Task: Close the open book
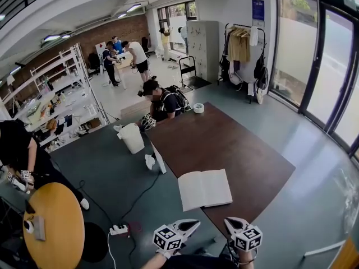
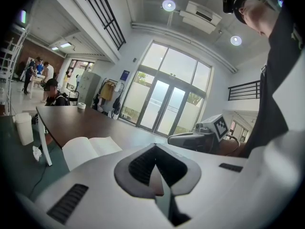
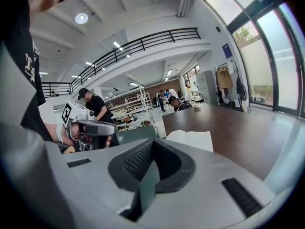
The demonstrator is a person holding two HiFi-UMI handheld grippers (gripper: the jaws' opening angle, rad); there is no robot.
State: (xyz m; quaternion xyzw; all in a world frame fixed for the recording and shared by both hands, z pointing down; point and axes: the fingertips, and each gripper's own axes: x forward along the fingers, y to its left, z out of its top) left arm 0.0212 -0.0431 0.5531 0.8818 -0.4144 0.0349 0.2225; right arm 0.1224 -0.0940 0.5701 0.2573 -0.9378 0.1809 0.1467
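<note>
Book (image 1: 205, 188) lies open just beyond left tool (image 1: 195, 223) and right tool (image 1: 228, 221) (both pinched shut, empty).

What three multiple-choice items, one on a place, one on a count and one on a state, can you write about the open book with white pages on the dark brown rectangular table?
1. Where does the open book with white pages lie?
A. On a chair seat
B. On the dark brown rectangular table, near the edge closest to the left gripper and the right gripper
C. Held up in the air

2. How many books lie on this table?
A. One
B. Two
C. Four

3. How do the jaws of the left gripper stand?
A. Wide apart
B. Clamped on a page
C. Together, on nothing

Key:
1 B, as the head view shows the book flat at the near edge.
2 A, as only one book is seen there.
3 C, as the left gripper view shows the pads meeting with nothing between them.
</note>
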